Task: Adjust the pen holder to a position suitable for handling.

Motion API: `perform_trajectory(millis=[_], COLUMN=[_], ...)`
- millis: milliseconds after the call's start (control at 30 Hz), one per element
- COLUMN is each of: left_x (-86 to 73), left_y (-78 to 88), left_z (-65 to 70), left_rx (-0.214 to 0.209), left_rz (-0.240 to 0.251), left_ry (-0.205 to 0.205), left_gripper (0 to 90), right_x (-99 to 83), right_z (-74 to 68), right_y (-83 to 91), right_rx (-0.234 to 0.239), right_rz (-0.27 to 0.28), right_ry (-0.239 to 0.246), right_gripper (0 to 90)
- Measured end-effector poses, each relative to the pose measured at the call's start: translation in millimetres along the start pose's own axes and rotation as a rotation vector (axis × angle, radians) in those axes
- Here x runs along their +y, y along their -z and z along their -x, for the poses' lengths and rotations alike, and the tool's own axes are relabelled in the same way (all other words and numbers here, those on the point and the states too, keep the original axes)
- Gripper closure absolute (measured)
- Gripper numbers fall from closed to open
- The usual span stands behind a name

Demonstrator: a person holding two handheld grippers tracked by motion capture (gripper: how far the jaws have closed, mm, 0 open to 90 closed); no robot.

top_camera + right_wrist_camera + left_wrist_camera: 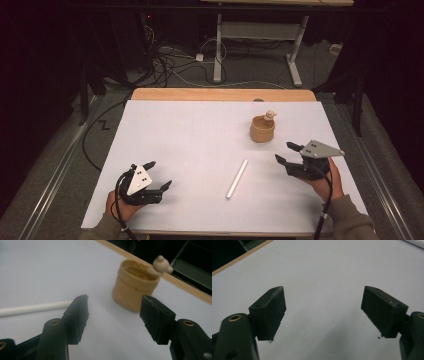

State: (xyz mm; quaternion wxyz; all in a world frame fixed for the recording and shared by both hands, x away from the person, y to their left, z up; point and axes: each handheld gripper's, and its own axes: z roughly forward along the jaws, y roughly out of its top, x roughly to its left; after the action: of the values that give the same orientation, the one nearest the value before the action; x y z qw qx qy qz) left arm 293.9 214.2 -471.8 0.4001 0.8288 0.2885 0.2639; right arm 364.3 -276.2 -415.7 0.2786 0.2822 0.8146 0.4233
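A white stick (237, 178) lies flat near the middle of the white table (190, 135), with a tan cup (262, 129) bearing a small figure on its rim farther back to the right. The right gripper (287, 152) and left gripper (160, 175) both hover spread wide, holding nothing. If the stick is next, straddling it crosswise and closing squarely would likely work best.
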Motion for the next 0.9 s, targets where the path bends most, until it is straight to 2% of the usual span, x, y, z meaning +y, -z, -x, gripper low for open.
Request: perform_trajectory(millis=[167, 200, 300, 433, 533, 700, 900], left_x=[0.1, 0.5, 0.0, -0.6, -1.0, -2.0, -2.0], left_y=[-1.0, -0.7, -0.9, -0.7, -1.0, -1.4, -1.6], left_z=[1.0, 0.6, -0.1, -0.7, -0.6, -0.3, -0.3], left_rx=[-0.005, -0.001, -0.003, -0.011, -0.013, -0.022, -0.026], left_rz=[-0.003, 0.002, 0.004, 0.005, 0.004, 0.003, 0.005], left_ry=[-0.004, -0.019, -0.016, -0.015, -0.016, -0.016, -0.014], left_gripper=[19.3, 19.4, 19.4, 19.4, 19.4, 19.4, 19.4], right_x=[34.0, 39.1, 50.5, 60.1, 63.7, 61.3, 59.0], right_z=[14.4, 16.7, 21.3, 23.5, 26.6, 33.6, 42.1], right_y=[-23.3, -28.9, -47.1, -70.3, -84.2, -102.1, -110.8], right_rx=[0.042, 0.055, 0.08, 0.102, 0.103, 0.119, 0.135], right_rz=[-0.054, -0.068, -0.098, -0.154, -0.199, -0.277, -0.314], right_ry=[0.053, 0.064, 0.069, 0.106, 0.106, 0.074, 0.04], right_gripper=[48.4, 49.3, 52.4, 54.9, 57.6, 61.9, 66.6])
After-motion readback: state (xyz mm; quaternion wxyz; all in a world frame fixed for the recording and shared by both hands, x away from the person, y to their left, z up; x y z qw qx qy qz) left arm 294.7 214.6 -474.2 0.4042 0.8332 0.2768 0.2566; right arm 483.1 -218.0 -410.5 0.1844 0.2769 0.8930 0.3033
